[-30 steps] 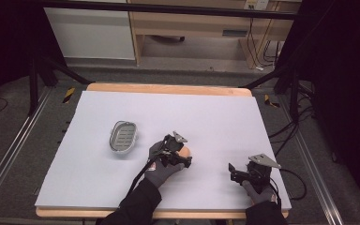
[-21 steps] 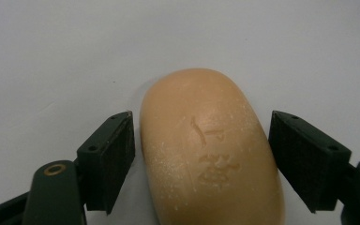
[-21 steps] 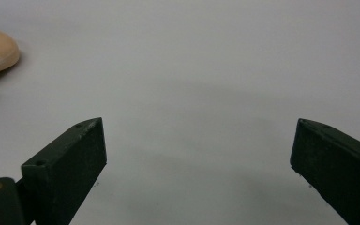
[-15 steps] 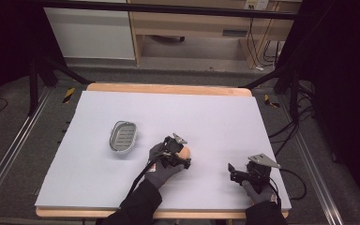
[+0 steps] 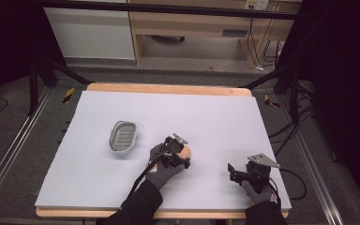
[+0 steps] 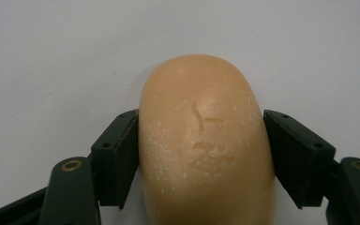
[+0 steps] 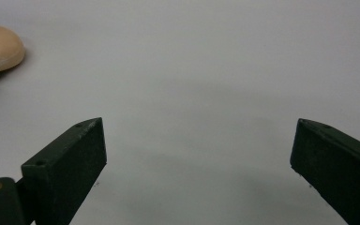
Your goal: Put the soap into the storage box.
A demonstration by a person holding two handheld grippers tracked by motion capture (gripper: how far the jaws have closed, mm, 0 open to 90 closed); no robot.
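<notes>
Nothing moved since prev frame, left claw [image 6: 201, 154] clamped on soap bar [image 6: 205, 145], stamped mark unreadable, right claw [image 7: 199, 164] apart.

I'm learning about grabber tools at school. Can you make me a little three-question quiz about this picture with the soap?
1. True or false: the left gripper has its jaws around the bar of soap.
2. What stands on the table to the left of the soap? A) a cup B) a grey soap dish C) a book
3. Fill in: the right gripper has its jaws ____ with nothing between them.

Key: 1 true; 2 B, the soap dish; 3 open.
</notes>
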